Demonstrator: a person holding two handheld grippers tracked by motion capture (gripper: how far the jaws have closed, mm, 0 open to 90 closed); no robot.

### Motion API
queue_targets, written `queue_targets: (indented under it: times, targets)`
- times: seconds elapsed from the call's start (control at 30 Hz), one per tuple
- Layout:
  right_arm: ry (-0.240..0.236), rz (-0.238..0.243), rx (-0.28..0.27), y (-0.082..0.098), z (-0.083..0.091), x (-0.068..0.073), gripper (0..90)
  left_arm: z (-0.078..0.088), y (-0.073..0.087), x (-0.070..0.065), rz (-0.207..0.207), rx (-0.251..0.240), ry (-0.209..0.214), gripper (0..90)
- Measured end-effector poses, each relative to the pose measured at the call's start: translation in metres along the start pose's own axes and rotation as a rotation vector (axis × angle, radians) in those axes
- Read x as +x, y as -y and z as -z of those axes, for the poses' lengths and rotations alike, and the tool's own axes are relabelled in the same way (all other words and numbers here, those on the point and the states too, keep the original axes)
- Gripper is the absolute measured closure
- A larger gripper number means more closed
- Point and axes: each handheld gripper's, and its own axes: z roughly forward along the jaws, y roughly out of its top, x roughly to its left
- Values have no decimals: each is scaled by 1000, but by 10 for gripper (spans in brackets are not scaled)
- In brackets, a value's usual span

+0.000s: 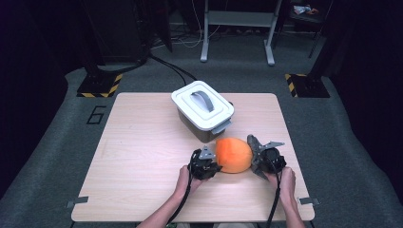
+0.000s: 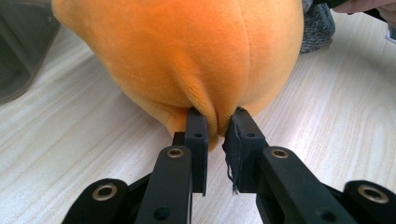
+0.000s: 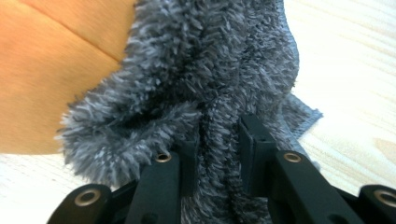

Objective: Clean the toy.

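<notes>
An orange plush toy (image 1: 234, 155) lies on the wooden table (image 1: 142, 147), with a grey fuzzy part (image 1: 253, 145) at its right end. My left gripper (image 1: 215, 161) is shut on a fold of the orange fabric (image 2: 187, 51) at the toy's left end, and the fabric bulges between the pads in the left gripper view (image 2: 217, 125). My right gripper (image 1: 259, 159) is shut on the grey fuzzy part (image 3: 201, 65), which is squeezed between its jaws (image 3: 219, 135). Orange plush (image 3: 56, 60) shows behind the grey fuzz. A hand holds each gripper at the near edge.
A grey box with a white lid and grey handle (image 1: 203, 108) stands just behind the toy, near the table's middle back. Its dark wall (image 2: 18, 46) shows at the upper left of the left gripper view. Bare wood lies to the left and front.
</notes>
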Motion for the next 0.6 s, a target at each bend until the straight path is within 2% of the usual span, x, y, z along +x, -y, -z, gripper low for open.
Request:
queue_targets:
  times: [0.1,0.2,0.27,0.33,0.4,0.43,0.47,0.6]
  targets:
    - [11,-1,-4,0,4,-3,713,0,0,1,-1,0,5,792]
    - [29,-10,-30,-1,17,-8,712,1,2,2,-1,-3,10,791]
    - [45,-24,-67,-3,33,-11,712,1,2,3,-2,3,11,791]
    - [45,-23,-83,-5,39,-11,712,2,2,3,-4,3,8,791]
    - [45,-19,-132,-10,55,-9,712,1,2,3,-3,1,8,790]
    - [45,-19,-132,-10,55,-9,712,1,2,3,-3,1,8,790]
    - [33,-2,-171,-14,63,-7,712,1,2,2,-7,1,5,789]
    - [-6,21,-217,-22,70,1,712,1,2,2,-6,0,4,786]
